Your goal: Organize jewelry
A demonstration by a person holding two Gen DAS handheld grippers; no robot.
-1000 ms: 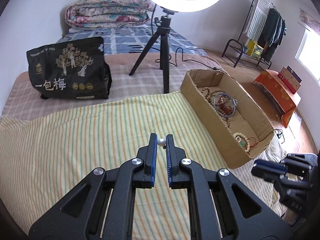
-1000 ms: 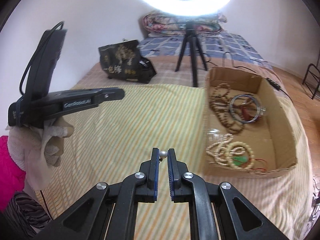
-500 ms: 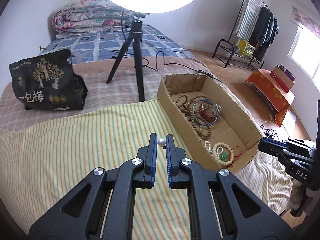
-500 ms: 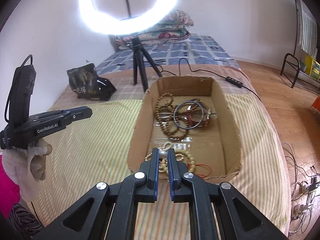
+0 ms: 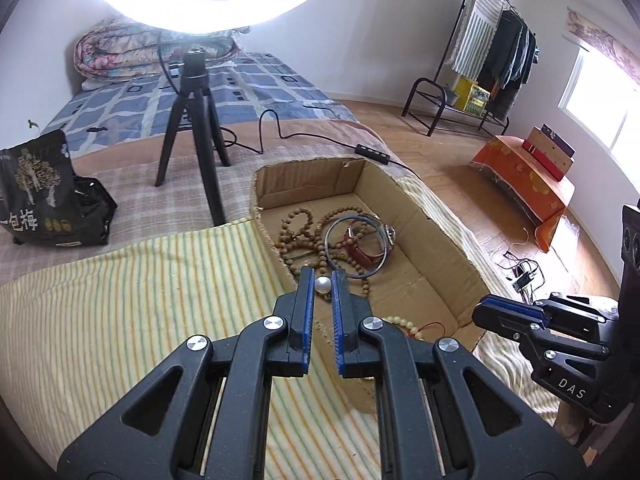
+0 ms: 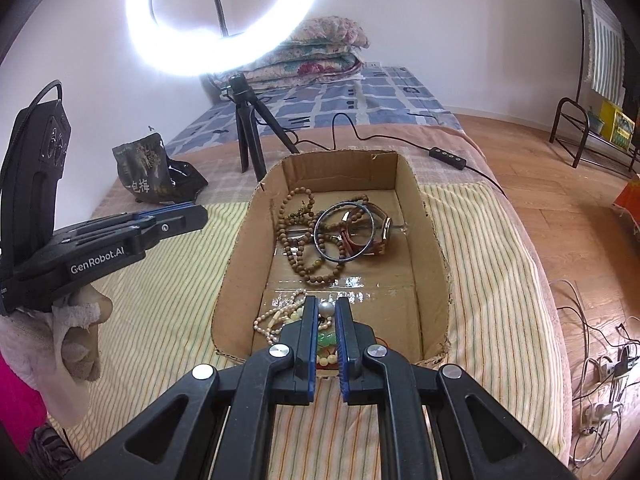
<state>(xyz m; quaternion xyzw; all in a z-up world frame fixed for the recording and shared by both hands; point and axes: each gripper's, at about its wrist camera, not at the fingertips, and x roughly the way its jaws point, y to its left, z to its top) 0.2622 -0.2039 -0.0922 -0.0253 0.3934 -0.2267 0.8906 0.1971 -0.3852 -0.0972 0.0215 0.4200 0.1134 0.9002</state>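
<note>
Each gripper is clamped narrowly on a small pearl bead: the left gripper (image 5: 323, 286) holds its pearl (image 5: 322, 285) over the near-left wall of the cardboard box (image 6: 434, 248), the right gripper (image 6: 326, 312) holds its own (image 6: 326, 309) inside the near end, probably ready to be dropped in. Wooden bead strands (image 6: 298, 240), a metal bangle (image 6: 344, 236) and a watch (image 6: 380, 232) fill the box's far half, and pale bracelets (image 6: 280, 316) lie under the right gripper. The ring light tripod (image 5: 192, 120) stands beyond the box's far-left corner, clear of both.
</note>
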